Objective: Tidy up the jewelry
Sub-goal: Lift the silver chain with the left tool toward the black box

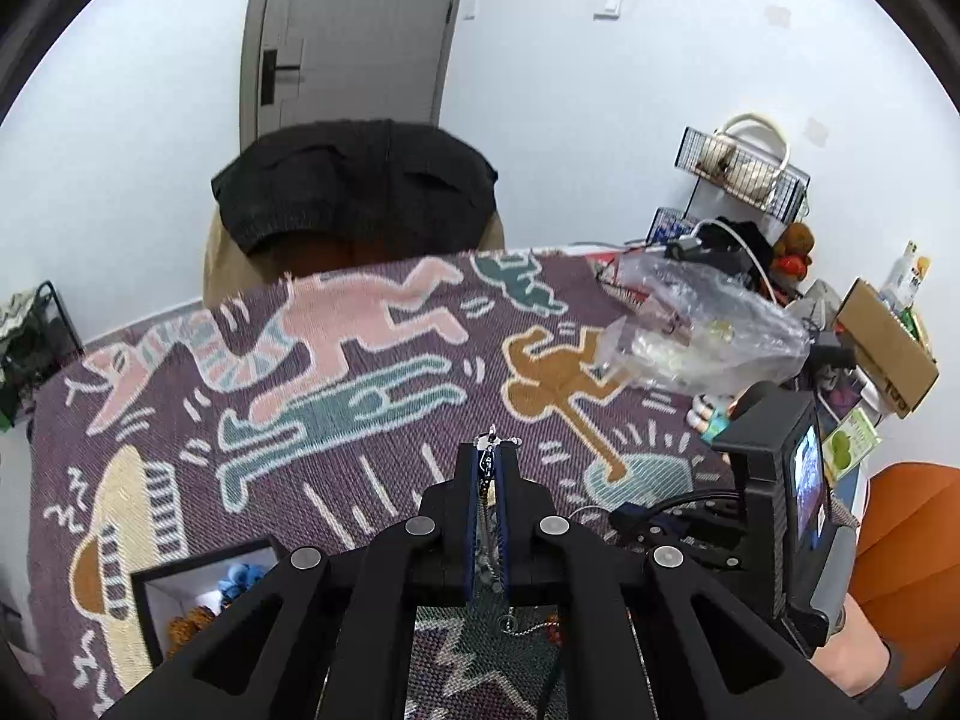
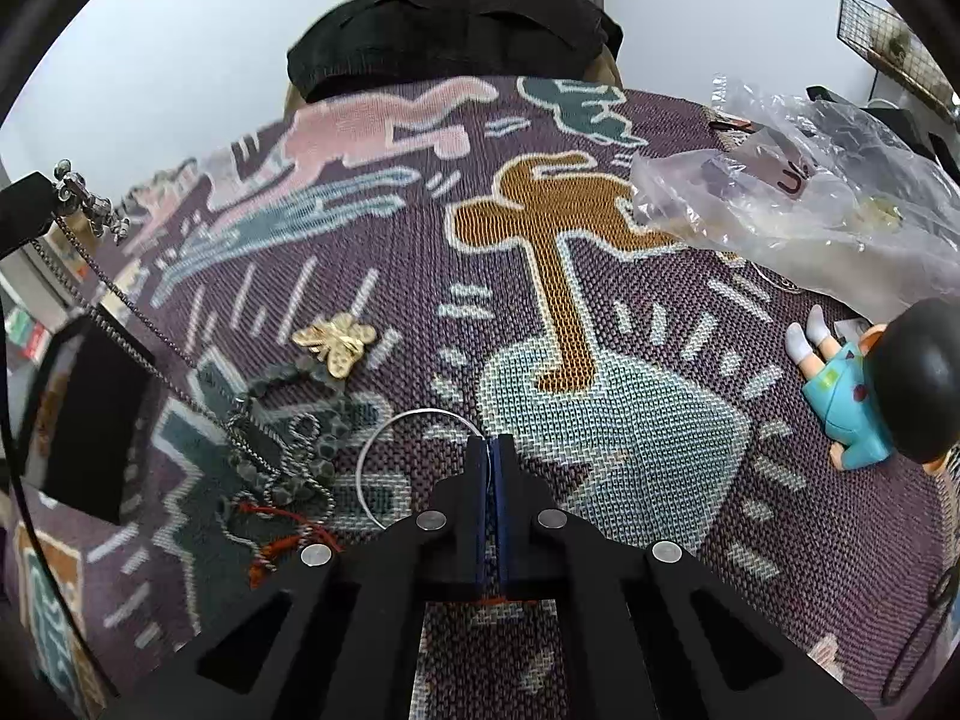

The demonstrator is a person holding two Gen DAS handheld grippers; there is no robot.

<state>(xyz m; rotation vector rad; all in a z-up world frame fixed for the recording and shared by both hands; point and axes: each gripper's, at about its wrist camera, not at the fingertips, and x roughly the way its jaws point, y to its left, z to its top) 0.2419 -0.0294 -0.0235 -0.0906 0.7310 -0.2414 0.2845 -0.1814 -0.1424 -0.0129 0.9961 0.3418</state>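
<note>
A thin silver chain necklace [image 1: 491,540] is clamped between the clenched fingers of the left gripper [image 1: 491,450], lifted clear of the worktop [image 1: 372,480]; its small silver charm [image 1: 493,437] pokes out above the fingertips, and the chain hangs down between them. In the right wrist view the same chain [image 2: 120,300] slants from the charm at 10 o'clock down to a tangle of jewelry at 8 o'clock: a dark beaded bracelet [image 2: 324,450], a ball chain [image 2: 300,429] and a red cord [image 2: 282,519]. A gold butterfly piece [image 2: 337,341] lies just above that pile.

The right gripper [image 2: 493,450] has its fingers shut on a thin silver hoop [image 2: 384,444], which arcs out to the left of the fingertips over the cloth.

A black-rimmed box [image 1: 180,594] sits at 8 o'clock in the left wrist view, with blue and orange pieces inside. A patterned woven cloth [image 2: 600,420] covers the worktop. A crumpled clear plastic bag [image 2: 798,210] lies at 2 o'clock, and a figurine in a blue outfit [image 2: 852,396] lies at 3 o'clock.
</note>
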